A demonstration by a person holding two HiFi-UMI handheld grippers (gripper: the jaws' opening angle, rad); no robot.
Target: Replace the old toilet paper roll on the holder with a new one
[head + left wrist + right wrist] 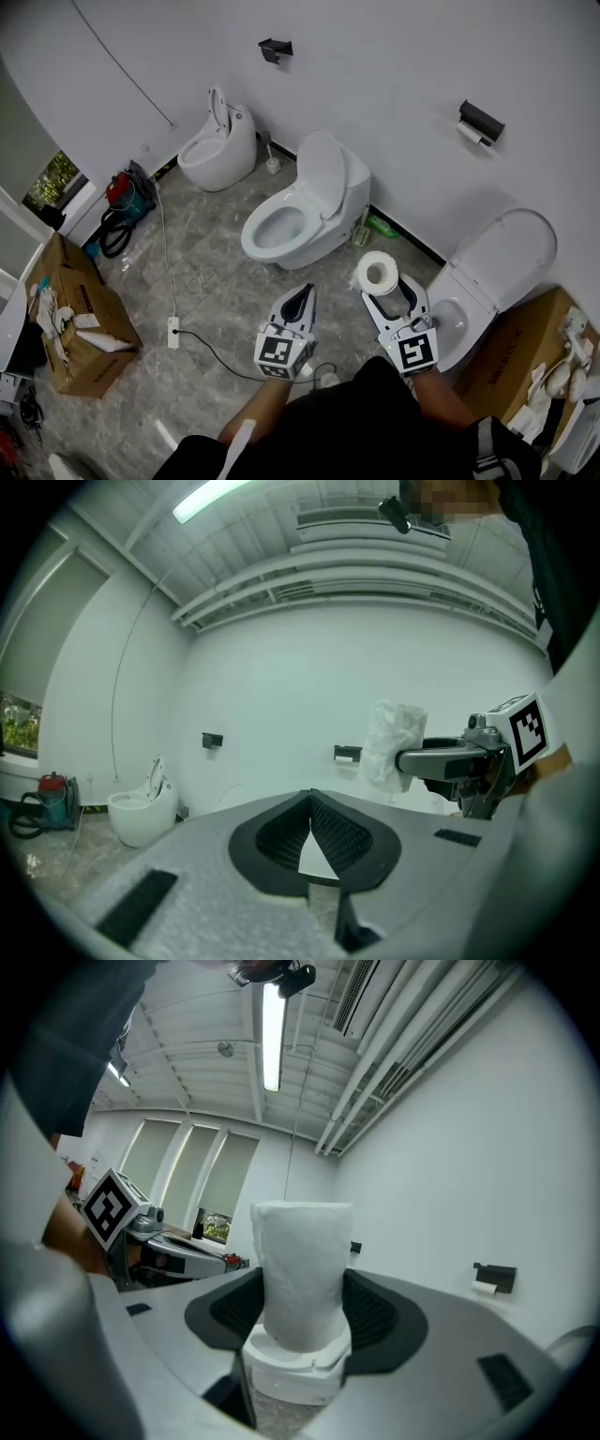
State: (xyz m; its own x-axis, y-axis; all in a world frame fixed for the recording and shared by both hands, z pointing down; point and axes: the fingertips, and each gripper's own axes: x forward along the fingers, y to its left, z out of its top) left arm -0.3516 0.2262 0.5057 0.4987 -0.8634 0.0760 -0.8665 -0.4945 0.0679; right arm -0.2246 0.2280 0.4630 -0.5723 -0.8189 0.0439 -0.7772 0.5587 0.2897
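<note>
Head view, grey marble-patterned tile floor (pixel 211 281), white walls. The left gripper (pixel 301 294) is at centre frame, its grey jaws pressed together with nothing between them; the left gripper view shows the black ribbed pads meeting along a single seam. The right gripper (pixel 382 281) sits just beside it at 3 o'clock, clamped on a full white toilet paper roll (pixel 379 272). The roll stands on end, hollow core up, with a pad pressed to each flank. From that roll, the black wall-mounted holder (pixel 482 119) is at 1 o'clock, well apart, high on the wall. A small, nearly spent white roll (pixel 472 135) hangs under its bar. A second black wall bracket (pixel 276 48) sits at 11 o'clock, farther along the wall, and shows no paper that I can make out. A white ceramic toilet with seat down and lid up (pixel 305 202) is at 12 o'clock of the left gripper. A smaller rounded white toilet (pixel 220 141) is at 11 o'clock. A third white toilet with raised lid (pixel 497 267) is at 3 o'clock of the right gripper. A brown cardboard box (pixel 80 319) lies at 9 o'clock, a red canister vacuum (pixel 120 192) at 10 o'clock.
</note>
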